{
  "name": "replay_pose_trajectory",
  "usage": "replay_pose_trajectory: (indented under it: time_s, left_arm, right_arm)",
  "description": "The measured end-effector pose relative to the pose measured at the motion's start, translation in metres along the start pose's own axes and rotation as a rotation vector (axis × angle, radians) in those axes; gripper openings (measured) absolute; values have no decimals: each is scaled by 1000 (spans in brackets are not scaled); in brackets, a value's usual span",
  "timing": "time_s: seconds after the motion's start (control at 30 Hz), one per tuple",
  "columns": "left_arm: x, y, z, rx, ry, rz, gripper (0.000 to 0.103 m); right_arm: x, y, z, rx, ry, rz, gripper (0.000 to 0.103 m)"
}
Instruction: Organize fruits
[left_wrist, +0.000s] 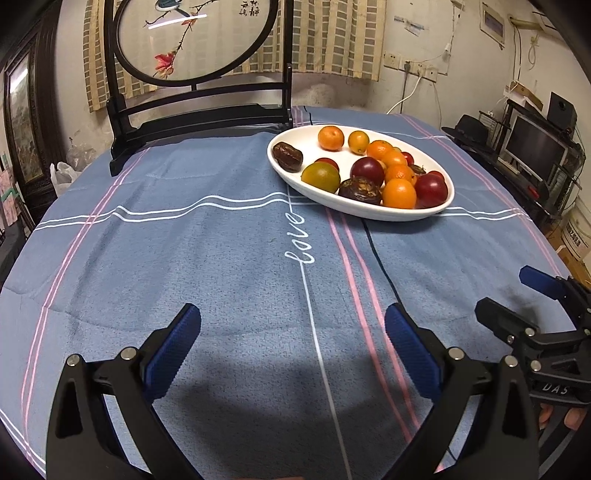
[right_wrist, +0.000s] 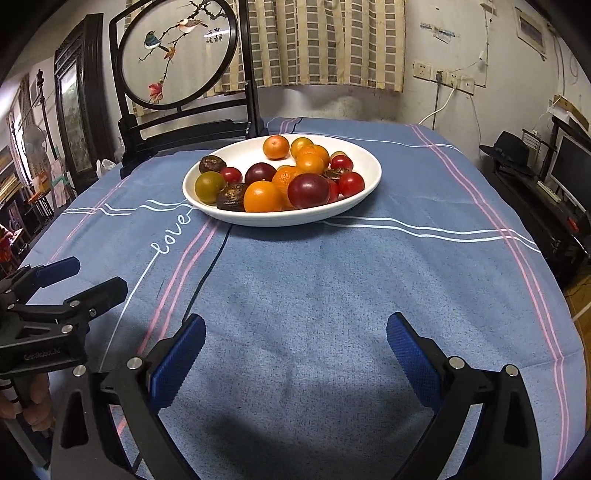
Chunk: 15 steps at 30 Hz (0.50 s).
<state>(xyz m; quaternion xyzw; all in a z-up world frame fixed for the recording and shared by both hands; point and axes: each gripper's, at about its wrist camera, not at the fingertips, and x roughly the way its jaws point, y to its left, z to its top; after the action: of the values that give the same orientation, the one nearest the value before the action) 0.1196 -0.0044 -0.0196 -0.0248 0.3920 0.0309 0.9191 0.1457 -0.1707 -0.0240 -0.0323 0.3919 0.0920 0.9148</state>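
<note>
A white oval plate (left_wrist: 332, 206) (right_wrist: 364, 197) sits on the blue tablecloth and holds several fruits: oranges (left_wrist: 399, 193) (right_wrist: 263, 196), dark red plums (left_wrist: 430, 190) (right_wrist: 308, 190), a green-yellow fruit (left_wrist: 321, 177) (right_wrist: 209, 187), small red tomatoes (right_wrist: 351, 184) and dark wrinkled fruits (left_wrist: 287, 156) (right_wrist: 231, 197). My left gripper (left_wrist: 293, 325) is open and empty above the cloth, well short of the plate; it also shows in the right wrist view (right_wrist: 86, 275). My right gripper (right_wrist: 295, 332) is open and empty, also short of the plate, and shows in the left wrist view (left_wrist: 513, 291).
A black wooden stand with a round embroidered screen (left_wrist: 192, 37) (right_wrist: 177, 55) stands at the table's far left, close behind the plate. A thin black cable (left_wrist: 380, 266) (right_wrist: 207, 273) runs across the cloth from under the plate. A shelf with a monitor (left_wrist: 532, 147) stands off the table's right edge.
</note>
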Motion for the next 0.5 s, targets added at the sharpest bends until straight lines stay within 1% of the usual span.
replay_pose_trajectory:
  time_s: [0.37,0.5]
  left_arm:
    - [-1,1,-1,-6,-11,-3,98]
    - [2,3,-2,-17,8,-6,98]
  right_arm:
    - [3,-1,-1,-1,17,-7,99]
    - [5,0,-2,-8,24,-10,99]
